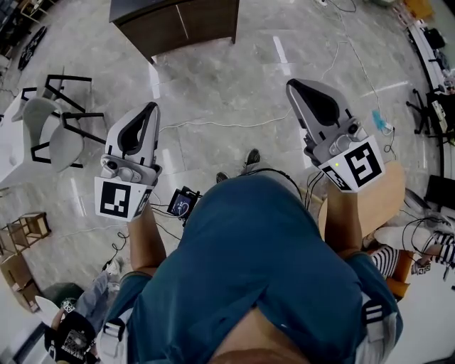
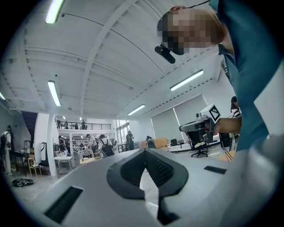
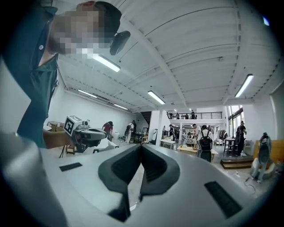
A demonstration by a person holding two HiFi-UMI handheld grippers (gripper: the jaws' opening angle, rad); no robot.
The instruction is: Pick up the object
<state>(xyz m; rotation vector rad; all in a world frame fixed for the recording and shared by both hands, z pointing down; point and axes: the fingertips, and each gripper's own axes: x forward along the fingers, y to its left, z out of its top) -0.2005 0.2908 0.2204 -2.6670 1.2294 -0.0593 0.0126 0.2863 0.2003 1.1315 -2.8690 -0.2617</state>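
Head view looks down over my teal shirt (image 1: 263, 263) to a grey marble-patterned floor (image 1: 234, 92), with both tools held out at waist height over it. My left gripper (image 1: 151, 108), white-shelled with a black-and-white marker cube at its rear, is clenched on nothing. In the left gripper view its black ribbed pads (image 2: 155, 168) meet at the tip (image 2: 144, 150), and only the open hall and its ceiling lights show beyond them. The right gripper (image 1: 293, 87) is the same, its jaws pressed together and empty in the right gripper view (image 3: 141, 146). As for the object to be picked up, I cannot find it. Nothing lies ahead of or beneath either tip that reads as a target, and neither gripper view shows one. Well ahead of the left gripper stands a dark brown wooden cabinet (image 1: 178, 21). Off to its outer side are black-framed chairs with pale grey seats (image 1: 53, 131), and a thin white cable (image 1: 213, 124) trails across the floor between the two tools. A light wooden tabletop (image 1: 380, 199) sits just behind the right gripper. I judge the task has not begun; this is a ready stance. The next move calls for locating the object, tipping a gripper down toward it and spreading those jaws before any approach.
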